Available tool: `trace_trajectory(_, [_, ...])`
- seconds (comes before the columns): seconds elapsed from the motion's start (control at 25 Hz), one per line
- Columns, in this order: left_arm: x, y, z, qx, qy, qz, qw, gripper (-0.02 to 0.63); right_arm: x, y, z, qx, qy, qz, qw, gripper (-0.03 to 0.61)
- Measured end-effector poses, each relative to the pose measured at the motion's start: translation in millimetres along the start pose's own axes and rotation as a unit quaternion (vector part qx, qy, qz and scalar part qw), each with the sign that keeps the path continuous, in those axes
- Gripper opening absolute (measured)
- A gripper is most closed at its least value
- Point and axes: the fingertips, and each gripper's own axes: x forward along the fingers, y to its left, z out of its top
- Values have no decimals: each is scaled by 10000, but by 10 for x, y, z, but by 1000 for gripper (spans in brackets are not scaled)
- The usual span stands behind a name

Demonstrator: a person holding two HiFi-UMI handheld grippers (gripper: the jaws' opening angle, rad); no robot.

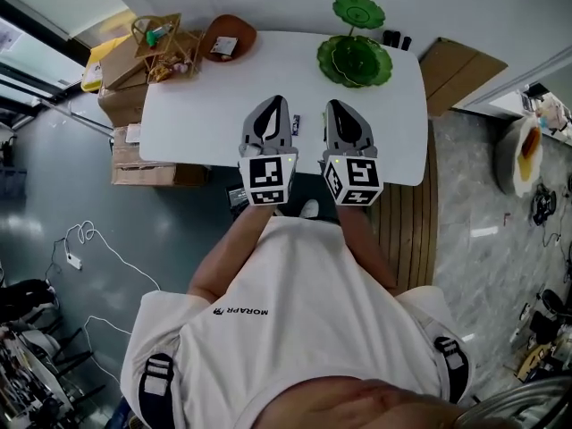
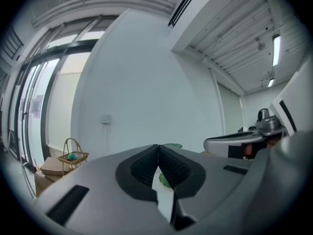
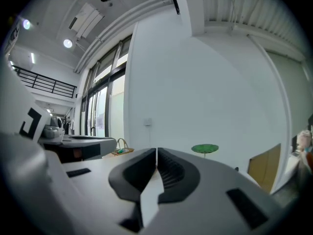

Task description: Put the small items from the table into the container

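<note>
With the left hand-held gripper [image 1: 277, 104] and right hand-held gripper [image 1: 333, 107] both closed and empty above the bench [image 1: 197, 105], nudging the small dark items [image 1: 398, 39] beside the green dish [image 1: 355, 59] could knock them off.

bright, even daylight from the windows [image 3: 100, 111]; gripper views bend and darken at edges.
</note>
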Motion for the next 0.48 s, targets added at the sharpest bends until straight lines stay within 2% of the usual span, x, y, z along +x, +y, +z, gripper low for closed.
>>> trace_trajectory(0.28, [30,115,-30,74,91,-89,9999,5,135,119,-143,106,227,40,9997,14])
trace_trajectory(0.48, [42,307,-82,64,165,-151,9997,5,240,184,-191,142,275,-140,9994,14])
